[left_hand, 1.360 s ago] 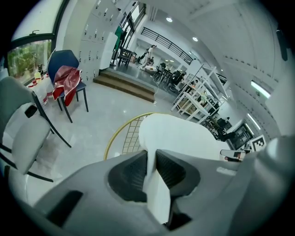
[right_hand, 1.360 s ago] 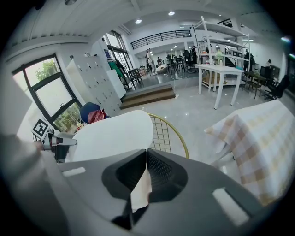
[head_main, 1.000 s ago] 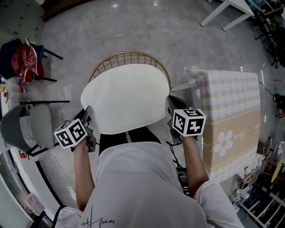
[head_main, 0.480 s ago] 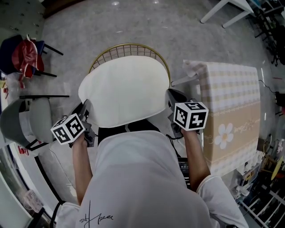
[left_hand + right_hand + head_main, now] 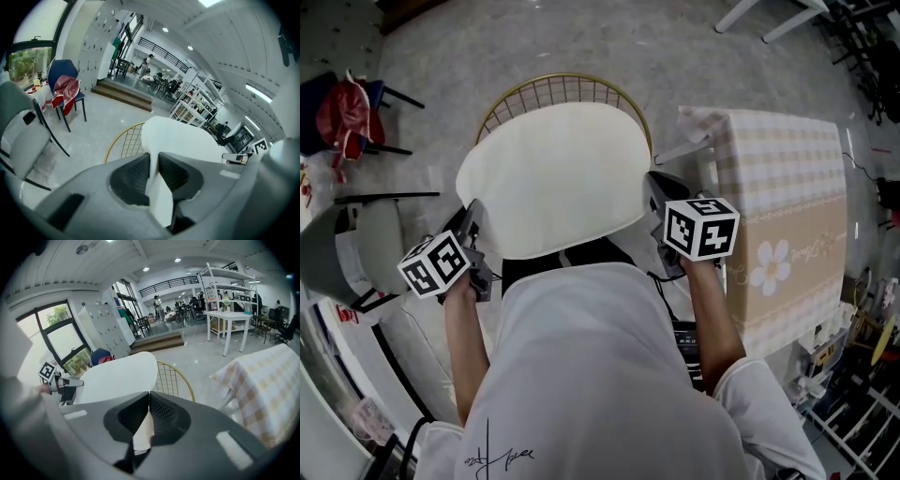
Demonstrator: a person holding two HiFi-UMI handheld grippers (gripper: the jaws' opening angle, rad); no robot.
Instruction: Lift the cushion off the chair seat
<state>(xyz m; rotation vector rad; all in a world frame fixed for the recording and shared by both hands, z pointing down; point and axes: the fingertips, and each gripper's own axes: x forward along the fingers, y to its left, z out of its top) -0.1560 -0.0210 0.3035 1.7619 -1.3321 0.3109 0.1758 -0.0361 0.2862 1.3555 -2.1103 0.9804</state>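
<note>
The white cushion (image 5: 551, 176) hangs in the air in front of the person, held level between both grippers and above the gold wire chair (image 5: 567, 90). My left gripper (image 5: 474, 225) is shut on the cushion's left edge; in the left gripper view its pads pinch the white edge (image 5: 154, 176). My right gripper (image 5: 652, 192) is shut on the right edge, and the right gripper view shows a thin fold of cushion (image 5: 143, 430) between the jaws. The chair's wire back (image 5: 176, 378) shows behind the cushion; its seat is hidden under the cushion.
A table with a checked, flower-printed cloth (image 5: 783, 216) stands close on the right. A grey chair (image 5: 352, 253) sits at the left, and a blue chair with a red bag (image 5: 342, 112) further back left. White table legs (image 5: 759, 19) stand at the far right.
The cushion and both grippers have drifted slightly left and up in the head view, showing more of the chair's wire back above the cushion. Both grips are unchanged.
</note>
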